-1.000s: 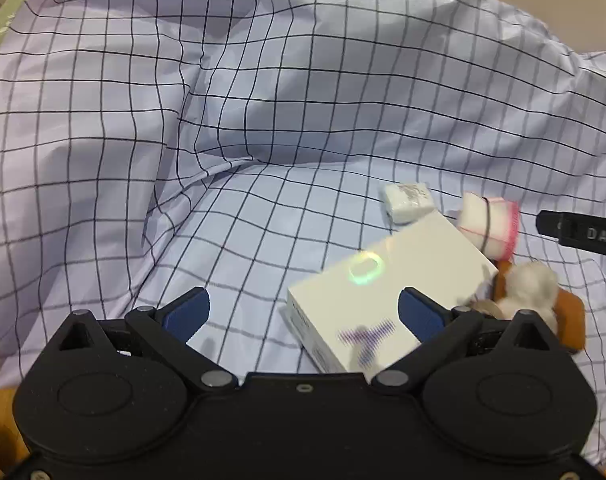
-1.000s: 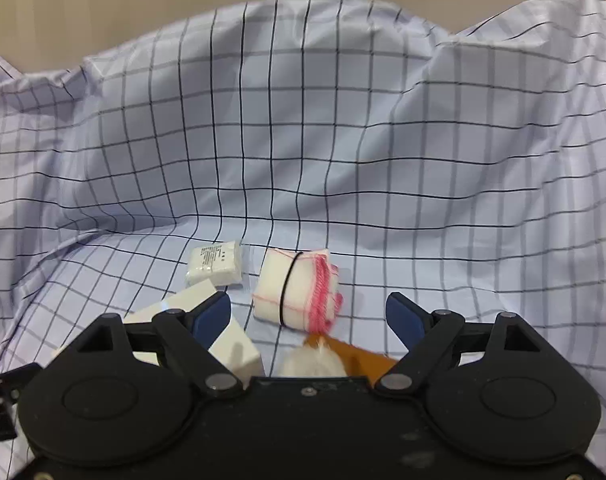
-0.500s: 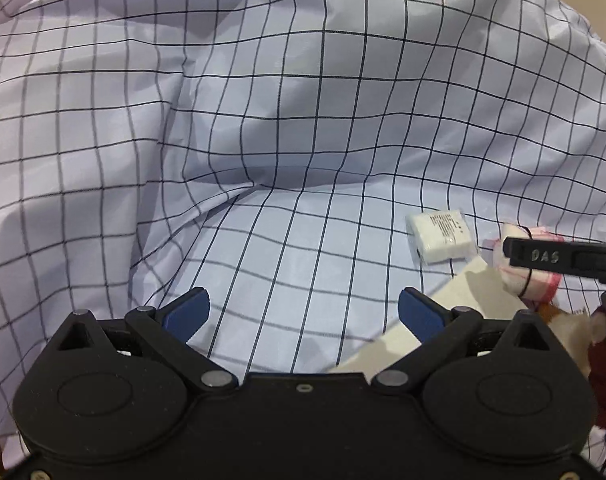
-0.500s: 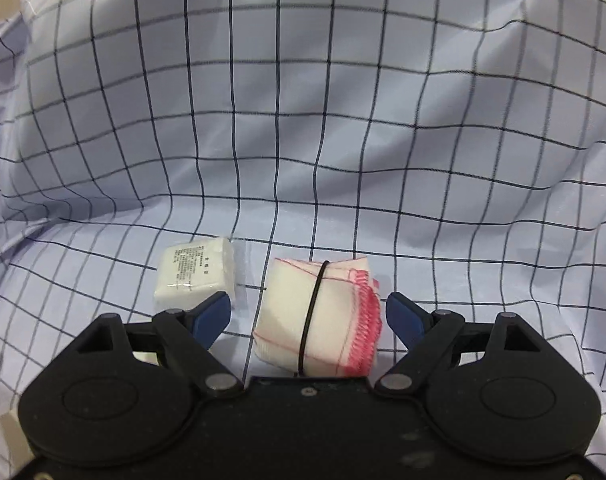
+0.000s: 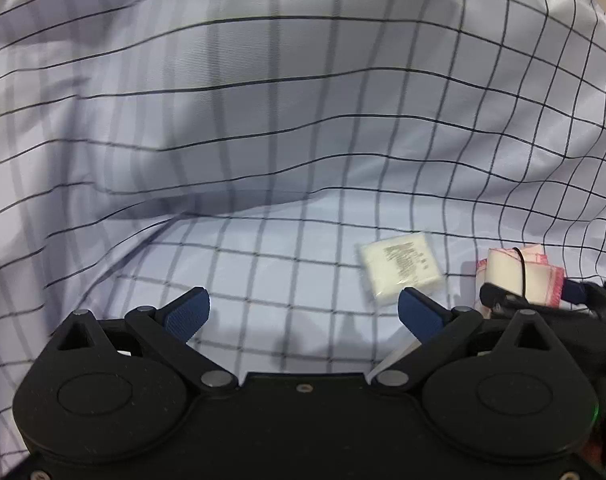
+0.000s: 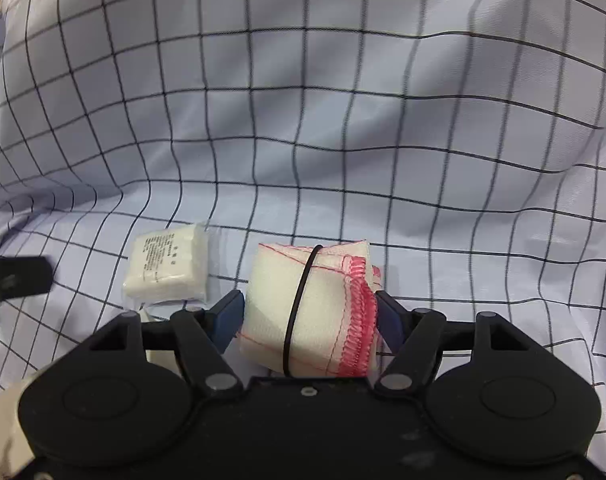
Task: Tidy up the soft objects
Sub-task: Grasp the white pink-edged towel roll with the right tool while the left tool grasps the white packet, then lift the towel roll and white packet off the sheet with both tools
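Note:
A folded white cloth with pink stitched edges and a black band (image 6: 315, 312) lies on the checked sheet. My right gripper (image 6: 309, 316) is shut on it, one blue pad at each side. The cloth also shows in the left wrist view (image 5: 519, 276), with the right gripper (image 5: 543, 300) around it. A small white wrapped packet with printed text (image 6: 169, 268) lies just left of the cloth; it shows in the left wrist view (image 5: 401, 272) too. My left gripper (image 5: 303, 312) is open and empty, low over the sheet, left of the packet.
A white and black checked sheet (image 6: 343, 120) covers the whole surface and rises in folds behind. A corner of a white box (image 5: 395, 356) shows under my left gripper's right finger.
My right gripper moved forward and closed its jaws on the pink-edged cloth. My left gripper moved forward over the white box, closer to the packet.

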### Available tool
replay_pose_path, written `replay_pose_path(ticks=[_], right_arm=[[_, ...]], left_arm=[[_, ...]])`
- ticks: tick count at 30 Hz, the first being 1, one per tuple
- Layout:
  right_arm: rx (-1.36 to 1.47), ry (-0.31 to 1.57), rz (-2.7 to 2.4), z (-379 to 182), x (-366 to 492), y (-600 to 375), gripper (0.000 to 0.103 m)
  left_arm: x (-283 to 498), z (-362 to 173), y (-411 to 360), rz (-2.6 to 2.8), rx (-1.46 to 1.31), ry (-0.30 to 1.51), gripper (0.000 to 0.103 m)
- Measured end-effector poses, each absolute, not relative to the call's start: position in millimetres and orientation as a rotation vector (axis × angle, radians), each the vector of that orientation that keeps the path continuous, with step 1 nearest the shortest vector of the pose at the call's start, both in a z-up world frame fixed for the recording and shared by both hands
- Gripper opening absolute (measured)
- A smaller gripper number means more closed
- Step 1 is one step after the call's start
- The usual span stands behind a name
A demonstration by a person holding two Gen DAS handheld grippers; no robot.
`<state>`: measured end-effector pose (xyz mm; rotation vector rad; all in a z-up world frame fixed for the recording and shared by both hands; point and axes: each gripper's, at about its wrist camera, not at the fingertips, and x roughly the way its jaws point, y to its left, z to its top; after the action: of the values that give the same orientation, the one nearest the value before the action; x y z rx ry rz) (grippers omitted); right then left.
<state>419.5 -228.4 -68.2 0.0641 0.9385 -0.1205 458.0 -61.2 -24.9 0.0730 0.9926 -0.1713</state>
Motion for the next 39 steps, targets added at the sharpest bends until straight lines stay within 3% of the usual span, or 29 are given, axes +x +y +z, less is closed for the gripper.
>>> replay_pose_path(ticks=[21, 24, 27, 28, 39], right_arm=[[0.127, 0.887, -0.149, -54.6, 396.1, -280.8, 0.069], [0.121, 0.885, -0.155, -55.3, 396.6, -280.5, 0.069], [0.118, 0.882, -0.159, -53.1, 395.1, -280.4, 0.069], [0.117, 0.882, -0.161, -52.5, 394.9, -280.1, 0.069], [0.089, 0.853, -0.147, -39.3, 405.9, -256.0, 0.069]], left_arm=[[519.8, -80.0, -132.4, -0.188, 0.097, 1.169, 0.096], [524.4, -87.5, -135.0, -0.196, 0.093, 1.19, 0.087], [527.7, -94.3, -133.9, -0.227, 0.049, 1.221, 0.061], [526.7, -97.3, -132.9, -0.232, 0.035, 1.223, 0.057], [513.6, -75.1, -62.6, -0.156, 0.003, 1.111, 0.056]])
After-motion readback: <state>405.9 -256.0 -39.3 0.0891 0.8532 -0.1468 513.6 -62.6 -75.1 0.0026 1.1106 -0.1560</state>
